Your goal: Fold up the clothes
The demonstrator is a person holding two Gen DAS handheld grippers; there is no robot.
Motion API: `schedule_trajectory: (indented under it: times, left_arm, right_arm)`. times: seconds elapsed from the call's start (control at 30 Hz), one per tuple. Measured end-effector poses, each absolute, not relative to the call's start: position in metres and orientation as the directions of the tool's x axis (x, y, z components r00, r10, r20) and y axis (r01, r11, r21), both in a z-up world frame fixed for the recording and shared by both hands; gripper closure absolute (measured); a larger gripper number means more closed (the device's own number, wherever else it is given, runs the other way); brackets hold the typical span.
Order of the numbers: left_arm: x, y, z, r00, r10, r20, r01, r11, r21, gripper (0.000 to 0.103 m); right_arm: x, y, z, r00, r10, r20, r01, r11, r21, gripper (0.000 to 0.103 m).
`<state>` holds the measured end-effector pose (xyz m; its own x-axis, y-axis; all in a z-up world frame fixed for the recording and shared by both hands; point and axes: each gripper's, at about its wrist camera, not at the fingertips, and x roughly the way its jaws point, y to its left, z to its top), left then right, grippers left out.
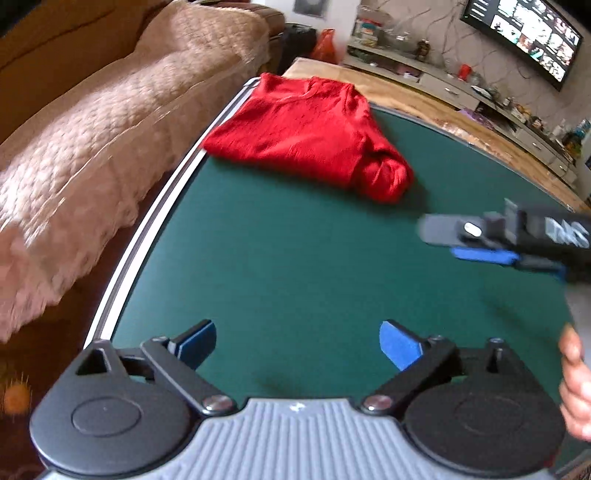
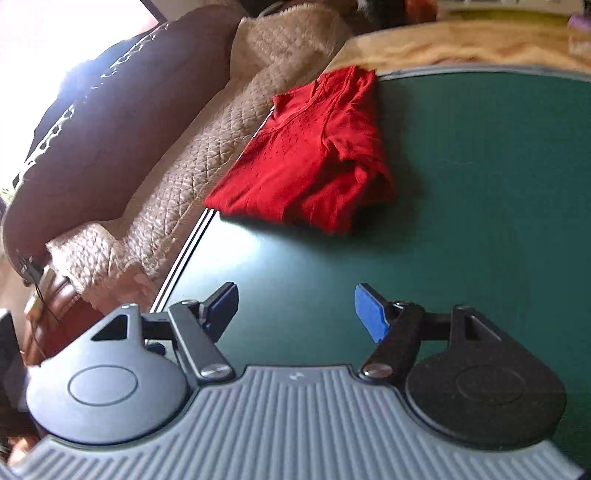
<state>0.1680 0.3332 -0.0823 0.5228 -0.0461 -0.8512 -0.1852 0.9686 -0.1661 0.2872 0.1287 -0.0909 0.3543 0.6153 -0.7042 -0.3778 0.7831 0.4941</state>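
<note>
A folded red knit garment [image 1: 306, 140] lies on the far left corner of the green felt-topped table [image 1: 295, 266], one edge running right along the table's pale metal rim [image 1: 147, 236]. Its neckline faces the far side, and the right end is bunched into a thick roll of cloth. Nothing touches it; both tools are well apart from it over the bare green felt.

The left gripper [image 1: 298, 345] hangs above the near part of the table with its two blue-padded fingers [image 1: 400, 343] spread wide and nothing between them, so it is released. The right gripper [image 2: 297, 312] also stands wide apart and empty above the felt, with the red garment beyond and to the left of it in its own view. From the left wrist view the right gripper [image 1: 476, 240] reaches in from the right edge, blurred, its grey finger and blue pad pointing left towards the rolled end of the garment but short of it. Part of a person's hand [image 1: 576, 384] shows at the near right edge.

To the left of the table stands a sofa draped with a beige quilted cover [image 1: 110, 125]. Beyond the table lies a light wooden surface [image 1: 424, 99], then a long low cabinet [image 1: 461, 88] crowded with small items, and a wall-mounted screen [image 1: 524, 33] showing rows of pictures.
</note>
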Motion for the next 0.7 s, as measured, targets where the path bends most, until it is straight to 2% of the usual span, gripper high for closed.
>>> schedule_trajectory:
  times: [0.27, 0.7]
  left_arm:
    - [0.114, 0.317, -0.073, 0.508, -0.028, -0.861, -0.214, 0.964, -0.158, 0.004]
    - [0.040, 0.291, -0.034, 0.539, -0.029, -0.842, -0.219, 0.960, -0.173, 0.001]
  right_arm:
    - [0.177, 0.109, -0.063, 0.463, 0.520, -0.718, -0.337, 0.852, 0.401, 0.025]
    - [0.083, 0.111, -0.016, 0.552, 0.447, -0.704, -0.333, 0.892, 0.305, 0.025]
